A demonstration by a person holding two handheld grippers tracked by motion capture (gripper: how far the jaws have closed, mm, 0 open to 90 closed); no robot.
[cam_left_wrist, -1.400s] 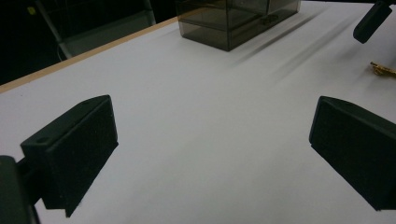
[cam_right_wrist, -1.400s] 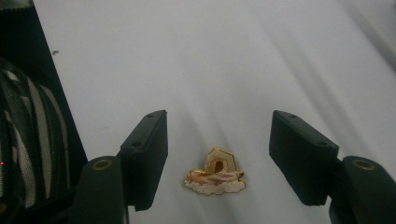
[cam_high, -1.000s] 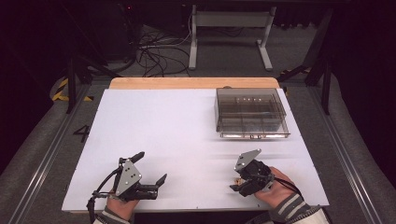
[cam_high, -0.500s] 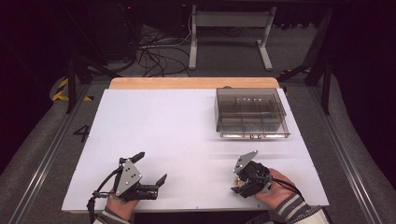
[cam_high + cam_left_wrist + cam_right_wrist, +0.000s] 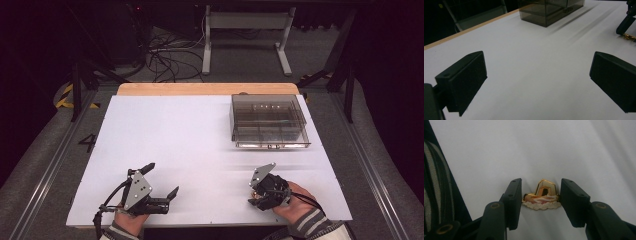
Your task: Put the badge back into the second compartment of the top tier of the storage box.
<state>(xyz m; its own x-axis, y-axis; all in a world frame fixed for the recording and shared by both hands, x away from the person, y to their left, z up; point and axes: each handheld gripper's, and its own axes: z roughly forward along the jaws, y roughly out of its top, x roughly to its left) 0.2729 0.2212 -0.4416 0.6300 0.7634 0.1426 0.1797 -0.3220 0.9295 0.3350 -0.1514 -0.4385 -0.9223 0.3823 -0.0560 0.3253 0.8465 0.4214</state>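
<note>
My right gripper (image 5: 256, 192) rests low on the near right part of the white worktop (image 5: 200, 135), its jaws set to either side of a small gold-coloured trinket with a faceted top and a cream and pink base (image 5: 542, 197). They have just been closing in on it. In the right gripper view the trinket sits between the two black pads, so close to each that I cannot tell whether they press on it yet. From the high view the same trinket is a mere glint under my gripper's body, too small to read; in the left gripper view a scrap of gold (image 5: 629, 37) peeks out at the far right edge beside one dark jaw of that gripper (image 5: 625, 23), cut off by the frame. My left gripper (image 5: 160, 184) lies near the front left edge of the worktop, jaws spread wide with nothing but bare white surface between them, as its own view shows plainly (image 5: 537, 85). A smoky transparent plastic box with compartments (image 5: 267, 121) stands at the far right of the worktop, well apart from both grippers; the left gripper view catches just its near corner (image 5: 546, 10), and its contents are hard to make out.
</note>
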